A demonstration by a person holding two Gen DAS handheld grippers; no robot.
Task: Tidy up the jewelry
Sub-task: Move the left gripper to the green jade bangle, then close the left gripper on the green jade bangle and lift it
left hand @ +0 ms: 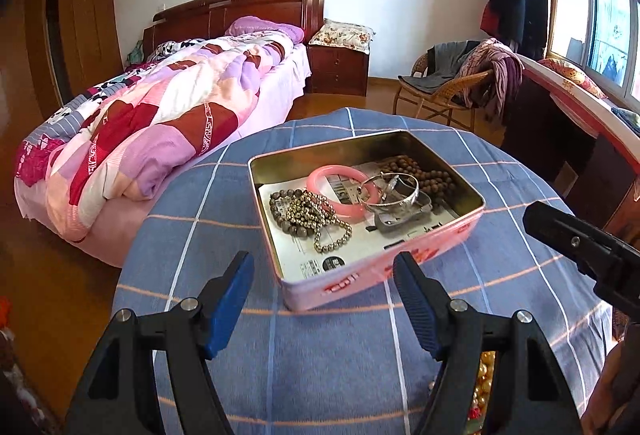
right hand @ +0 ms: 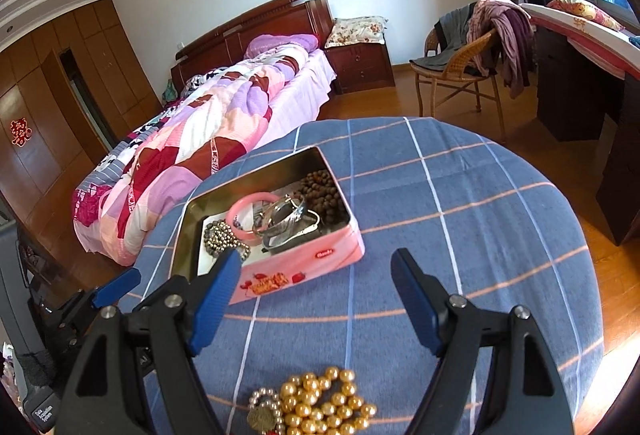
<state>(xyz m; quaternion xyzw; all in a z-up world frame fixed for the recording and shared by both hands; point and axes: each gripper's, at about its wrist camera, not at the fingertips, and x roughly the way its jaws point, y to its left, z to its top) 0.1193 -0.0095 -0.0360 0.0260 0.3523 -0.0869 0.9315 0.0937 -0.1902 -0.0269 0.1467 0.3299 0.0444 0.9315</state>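
**A:** Both grippers are over the round table (left hand: pixel 328 375) with its blue checked cloth. The left gripper (left hand: pixel 324 299) has its blue pads spread wide, nothing between them, hanging just short of the pink tin (left hand: pixel 384 267).

**B:** And the right gripper (right hand: pixel 316 295) matches it: jaws well apart, empty, only bare cloth in the gap. Its left pad overlaps the tin's near corner in the right wrist view, though I can't tell whether it touches.

**A:** The tin (right hand: pixel 304 267) sits open, left of the table's middle, toward the edge that faces the bed (left hand: pixel 160 123). Inside, on a printed paper, a pink bangle (left hand: pixel 336 191) lies near the centre.

**B:** A silver bangle (left hand: pixel 394 195) leans against that pink one. Brown wooden beads (left hand: pixel 424 175) are heaped in the far right corner of the tin.

**A:** Along the tin's left wall there's a dark bead bracelet (left hand: pixel 286 213), with a metallic bead chain (left hand: pixel 320 219) tangled over it and trailing toward the near wall.

**B:** Outside the tin, at the table's near edge, a gold bead necklace (right hand: pixel 324 403) lies bunched on the cloth, just below the right gripper's open jaws. A small pale-beaded piece with a round pendant (right hand: pixel 262 413) touches its left side.

**A:** From the left wrist view those gold beads barely peek out behind the right finger.
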